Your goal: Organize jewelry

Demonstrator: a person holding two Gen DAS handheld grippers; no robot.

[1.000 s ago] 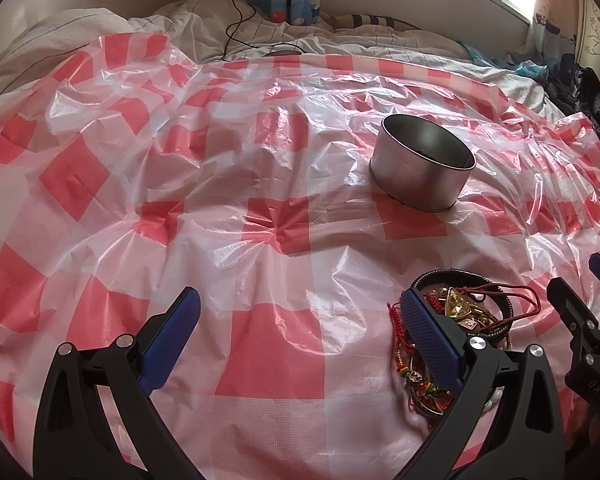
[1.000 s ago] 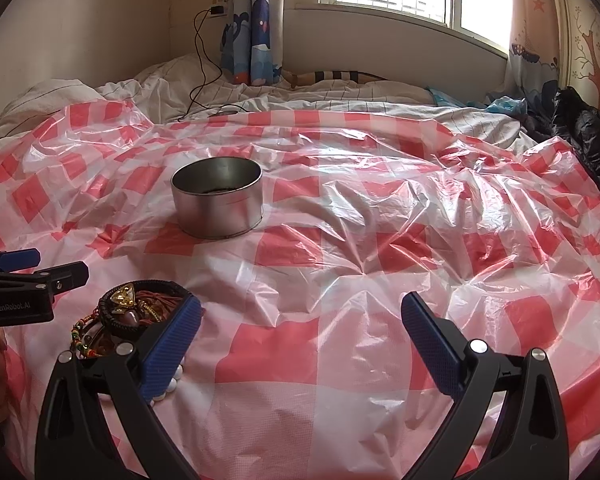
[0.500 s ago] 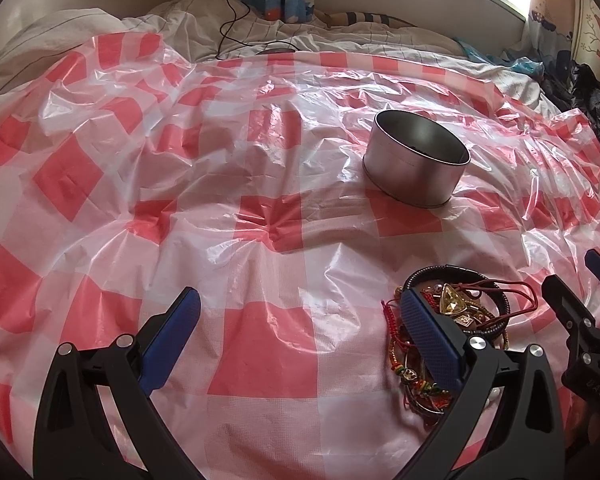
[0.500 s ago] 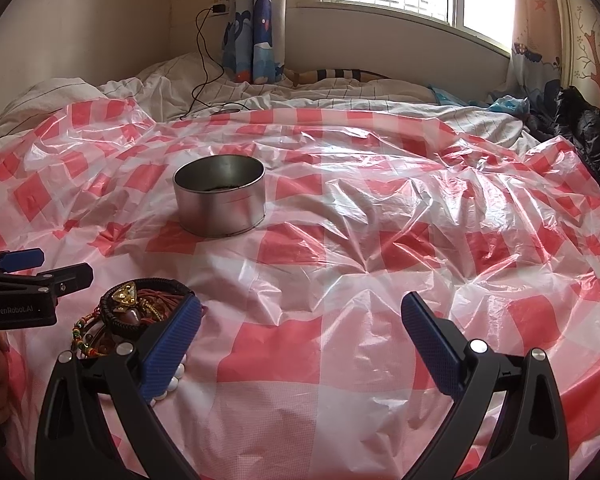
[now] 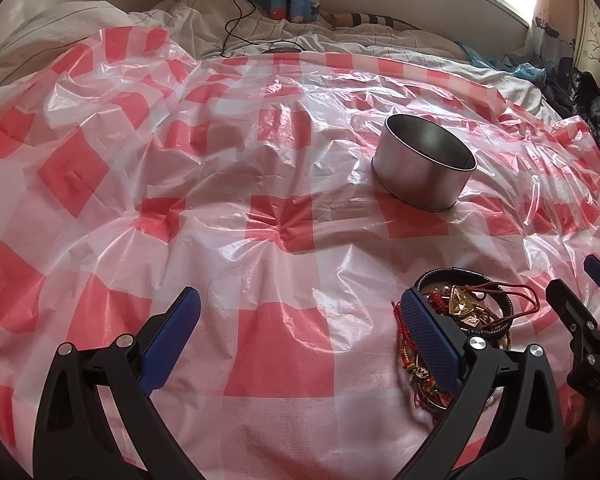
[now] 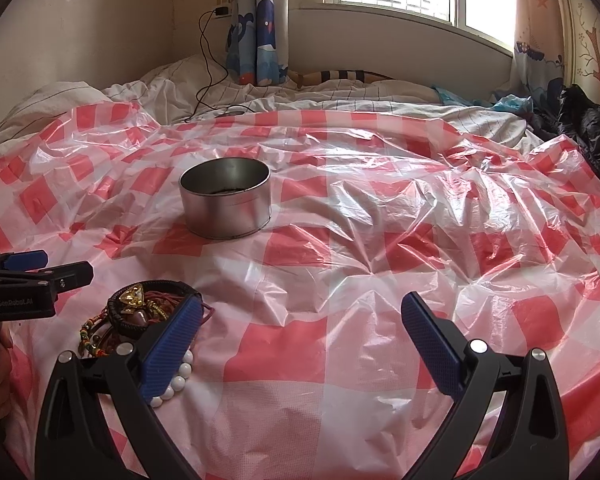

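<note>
While both grippers gape, tin (image 5: 422, 168) stands upright, mouth skyward

In the right wrist view, the left gripper (image 6: 40, 270) carries the white lettering "GenRobot.AI" on the black side of its body, behind its fingers. In the left wrist view, the right gripper (image 5: 580, 284) shows faint marks on its black body, too blurred to read.
</note>
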